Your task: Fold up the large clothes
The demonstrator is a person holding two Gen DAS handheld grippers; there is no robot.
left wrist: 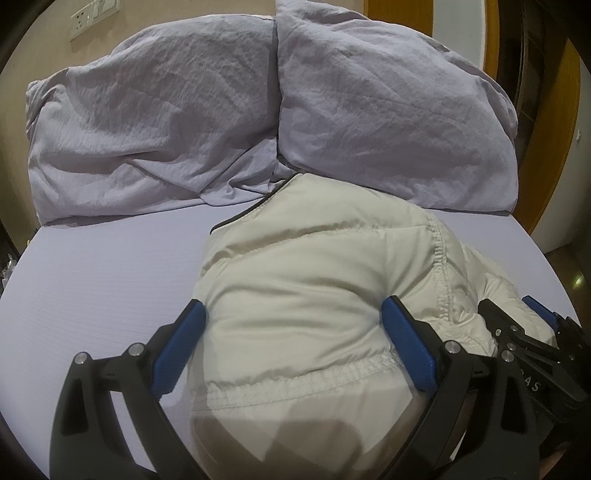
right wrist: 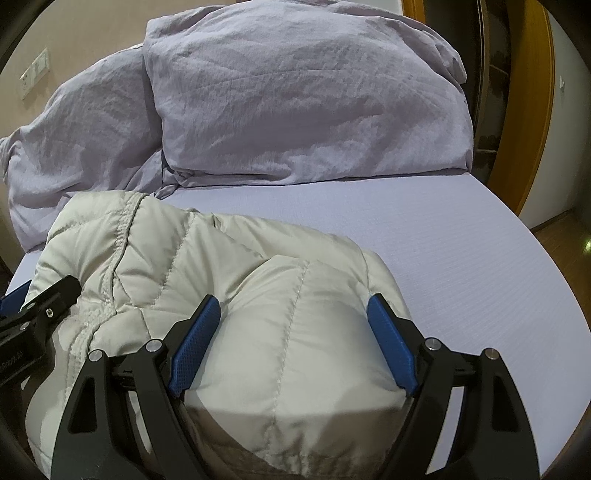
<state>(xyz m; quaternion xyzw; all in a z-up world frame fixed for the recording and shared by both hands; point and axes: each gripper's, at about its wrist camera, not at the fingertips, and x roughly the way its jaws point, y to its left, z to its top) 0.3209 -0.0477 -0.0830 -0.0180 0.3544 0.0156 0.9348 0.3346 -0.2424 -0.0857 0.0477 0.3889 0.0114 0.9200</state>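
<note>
A cream quilted puffer jacket point(left wrist: 314, 258) lies bundled on the lavender bed sheet point(left wrist: 110, 277), its dark-trimmed edge toward the pillows. My left gripper point(left wrist: 293, 306) straddles the near left part of the bundle, jaws wide, both blue pads against the padding. In the right wrist view the jacket point(right wrist: 184, 258) bulges up between the pads of my right gripper point(right wrist: 293, 299), which grips the bundle's right end with wide jaws. Each gripper shows at the edge of the other's view: the right gripper point(left wrist: 508, 306), the left gripper point(right wrist: 42, 288). The jacket's underside is hidden.
Two crumpled lavender pillows point(left wrist: 155, 122) point(left wrist: 388, 110) lean at the head of the bed, just behind the jacket. Bare sheet point(right wrist: 461, 258) spreads to the right. A wooden door frame point(right wrist: 532, 110) and floor lie past the bed's right edge. Wall sockets point(left wrist: 85, 18) sit upper left.
</note>
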